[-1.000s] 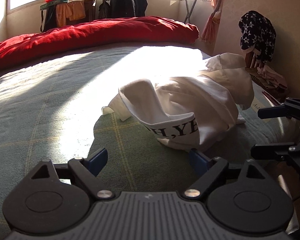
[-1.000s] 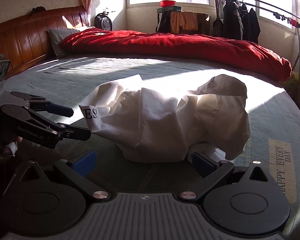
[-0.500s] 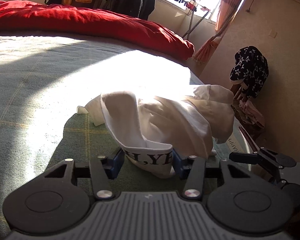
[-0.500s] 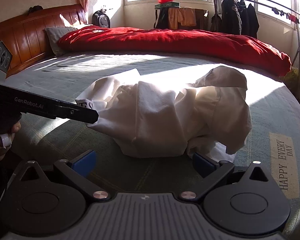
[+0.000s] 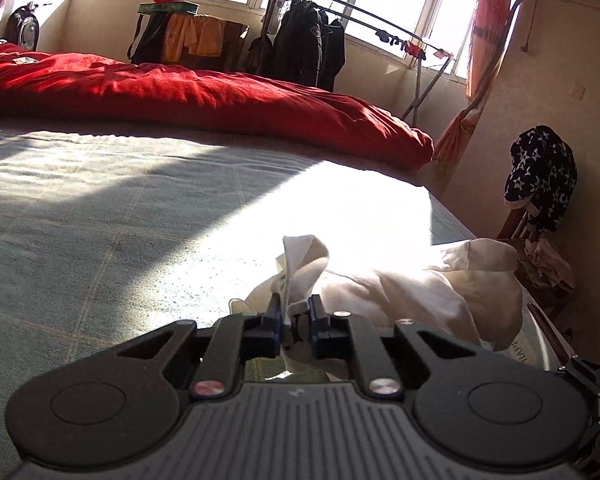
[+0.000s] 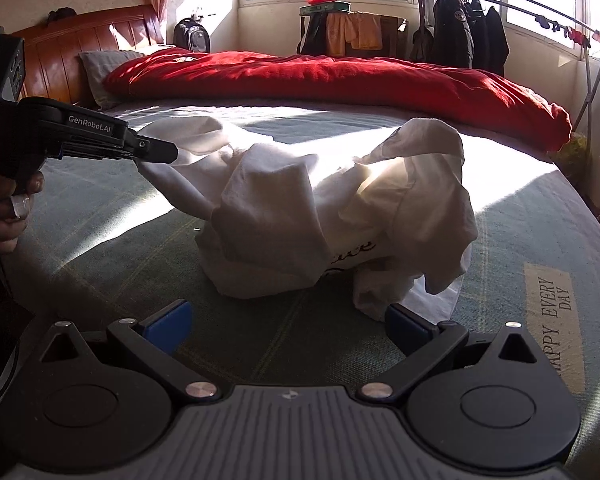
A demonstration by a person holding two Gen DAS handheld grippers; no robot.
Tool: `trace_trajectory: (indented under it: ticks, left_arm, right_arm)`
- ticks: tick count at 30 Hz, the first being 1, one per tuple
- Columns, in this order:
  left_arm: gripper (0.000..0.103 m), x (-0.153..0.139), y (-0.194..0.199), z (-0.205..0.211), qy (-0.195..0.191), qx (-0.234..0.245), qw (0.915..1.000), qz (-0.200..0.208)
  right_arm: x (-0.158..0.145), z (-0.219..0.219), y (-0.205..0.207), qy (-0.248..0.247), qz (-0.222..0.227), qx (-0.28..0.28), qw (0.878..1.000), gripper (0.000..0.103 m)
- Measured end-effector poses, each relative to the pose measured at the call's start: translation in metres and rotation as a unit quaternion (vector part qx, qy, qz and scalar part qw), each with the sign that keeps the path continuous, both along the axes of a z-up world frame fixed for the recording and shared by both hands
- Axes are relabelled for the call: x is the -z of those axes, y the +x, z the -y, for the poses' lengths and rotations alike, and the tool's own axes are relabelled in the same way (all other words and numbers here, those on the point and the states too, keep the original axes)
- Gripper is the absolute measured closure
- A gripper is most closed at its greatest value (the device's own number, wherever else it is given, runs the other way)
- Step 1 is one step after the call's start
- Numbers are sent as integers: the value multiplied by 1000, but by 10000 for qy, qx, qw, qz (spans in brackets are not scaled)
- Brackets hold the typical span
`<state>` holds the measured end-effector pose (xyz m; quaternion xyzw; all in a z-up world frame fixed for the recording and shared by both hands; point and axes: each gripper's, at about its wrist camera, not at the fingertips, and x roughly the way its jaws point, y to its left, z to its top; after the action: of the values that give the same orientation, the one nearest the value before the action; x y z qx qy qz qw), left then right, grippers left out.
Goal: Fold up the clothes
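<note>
Left wrist view: green checked bedsheet, red duvet along far side, clothes rack by the windows. White T-shirt crumpled near right. Left gripper jaws just closed, now clamped on a bunched edge of the shirt.

Right wrist view: wooden headboard far left. T-shirt heaped mid-bed, one end pulled left. Right gripper jaws wide apart, holding nothing, just short of the shirt.
</note>
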<state>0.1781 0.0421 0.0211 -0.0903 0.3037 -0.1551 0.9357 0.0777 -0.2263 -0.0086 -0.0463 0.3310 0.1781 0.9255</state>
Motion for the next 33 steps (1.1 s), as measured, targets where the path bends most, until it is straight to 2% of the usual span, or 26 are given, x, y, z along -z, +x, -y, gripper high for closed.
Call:
trace_trajectory:
  ticks: [7, 13, 14, 16, 19, 20, 22, 23, 24, 26, 30, 33]
  left_arm:
    - [92, -1, 18, -23, 323, -306, 9990, -25]
    - [92, 6, 40, -60, 408, -902, 9949, -167]
    - [99, 7, 42, -64, 548, -1023, 9931, -144]
    - [100, 8, 47, -75, 696, -1174, 9904, -198]
    - [99, 9, 39, -86, 384, -875, 9952, -228]
    - [95, 9, 35, -87, 329, -762, 9963, -229]
    - [84, 13, 29, -80, 479, -578, 9967, -311]
    - [71, 16, 25, -76, 538, -499, 9967, -357]
    - [54, 18, 23, -74, 535, -442, 9968, -393]
    - [39, 23, 17, -68, 530, -327, 9970, -466]
    - [28, 34, 5, -54, 529, -85, 9967, -609]
    - [25, 41, -4, -43, 587, 60, 9957, -713]
  right_arm:
    - [-3, 0, 3, -129, 12, 49, 9999, 0]
    - [-4, 0, 4, -215, 15, 108, 9997, 0]
    - [-5, 1, 4, -239, 18, 131, 9996, 0]
    - [-5, 3, 6, -266, 4, 189, 9995, 0]
    - [-4, 5, 8, -290, -37, 251, 9993, 0]
    - [-3, 5, 8, -296, -46, 261, 9992, 0]
    - [-1, 4, 10, -284, -93, 256, 9992, 0]
    - [0, 3, 10, -279, -120, 260, 9992, 0]
    - [1, 2, 11, -282, -143, 259, 9992, 0]
    - [3, -1, 12, -311, -168, 264, 9990, 0]
    - [-1, -5, 9, -390, -93, 228, 9989, 0]
    - [-11, -1, 11, -571, 75, 271, 9980, 0]
